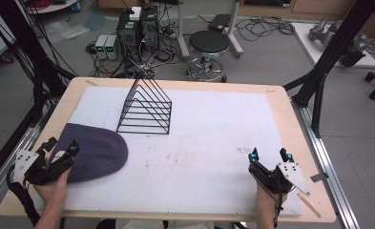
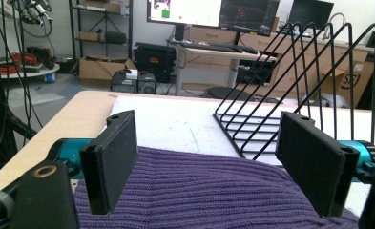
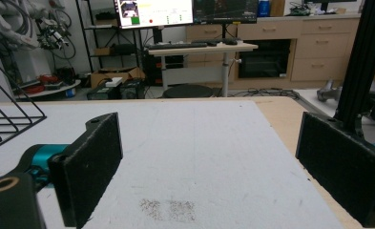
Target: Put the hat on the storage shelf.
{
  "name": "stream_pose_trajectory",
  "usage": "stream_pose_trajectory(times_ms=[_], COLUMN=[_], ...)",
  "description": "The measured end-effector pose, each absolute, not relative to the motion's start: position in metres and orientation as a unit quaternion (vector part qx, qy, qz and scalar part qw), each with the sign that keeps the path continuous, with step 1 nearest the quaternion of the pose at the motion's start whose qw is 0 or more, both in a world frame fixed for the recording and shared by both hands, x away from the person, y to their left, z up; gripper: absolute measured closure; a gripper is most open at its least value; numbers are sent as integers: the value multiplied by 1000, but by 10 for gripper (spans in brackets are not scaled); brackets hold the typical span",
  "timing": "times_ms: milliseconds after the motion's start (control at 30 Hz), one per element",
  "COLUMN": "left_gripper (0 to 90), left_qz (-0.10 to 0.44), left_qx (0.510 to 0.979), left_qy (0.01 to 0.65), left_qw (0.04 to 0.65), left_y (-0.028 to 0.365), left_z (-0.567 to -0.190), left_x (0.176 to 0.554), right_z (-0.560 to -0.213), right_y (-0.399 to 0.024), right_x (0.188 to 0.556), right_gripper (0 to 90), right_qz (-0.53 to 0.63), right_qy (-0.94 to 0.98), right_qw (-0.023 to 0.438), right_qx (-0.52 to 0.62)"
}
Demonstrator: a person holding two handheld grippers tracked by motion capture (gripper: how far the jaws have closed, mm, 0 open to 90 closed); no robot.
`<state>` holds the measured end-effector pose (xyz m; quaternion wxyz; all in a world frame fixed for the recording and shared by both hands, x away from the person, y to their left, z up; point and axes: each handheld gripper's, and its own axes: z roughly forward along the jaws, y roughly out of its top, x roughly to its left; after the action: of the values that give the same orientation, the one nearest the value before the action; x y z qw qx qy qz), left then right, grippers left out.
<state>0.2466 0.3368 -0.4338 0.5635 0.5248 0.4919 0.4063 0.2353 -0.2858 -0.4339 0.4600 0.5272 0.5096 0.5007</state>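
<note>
A purple knitted beanie lies flat on the white mat at the near left. My left gripper hovers over its left part with its jaws wide apart; in the left gripper view the beanie spreads below and between the two black pads without touching them. A black wire rack stands behind the beanie, also seen as a rack in the left gripper view. At the near right my right gripper stands open above bare mat, nothing between its pads.
The mat covers most of a wooden table. A faint reddish stain marks the mat's middle. Black frame posts rise beside the table's right side, cables hang at the left, and a stool stands beyond the far edge.
</note>
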Motion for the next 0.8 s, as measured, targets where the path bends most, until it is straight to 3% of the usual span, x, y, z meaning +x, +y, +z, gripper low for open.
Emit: stream_pose_trajectory(times_ms=[800], left_gripper=[228], left_qz=[392], left_qx=[539], left_qy=[487], left_qw=[564], left_y=[332], left_z=[-434], left_x=[249], right_z=[-437], right_y=[-290], right_x=[236], right_gripper=[78], right_qz=[508], right_qy=[505], right_qw=[445], right_qx=[538])
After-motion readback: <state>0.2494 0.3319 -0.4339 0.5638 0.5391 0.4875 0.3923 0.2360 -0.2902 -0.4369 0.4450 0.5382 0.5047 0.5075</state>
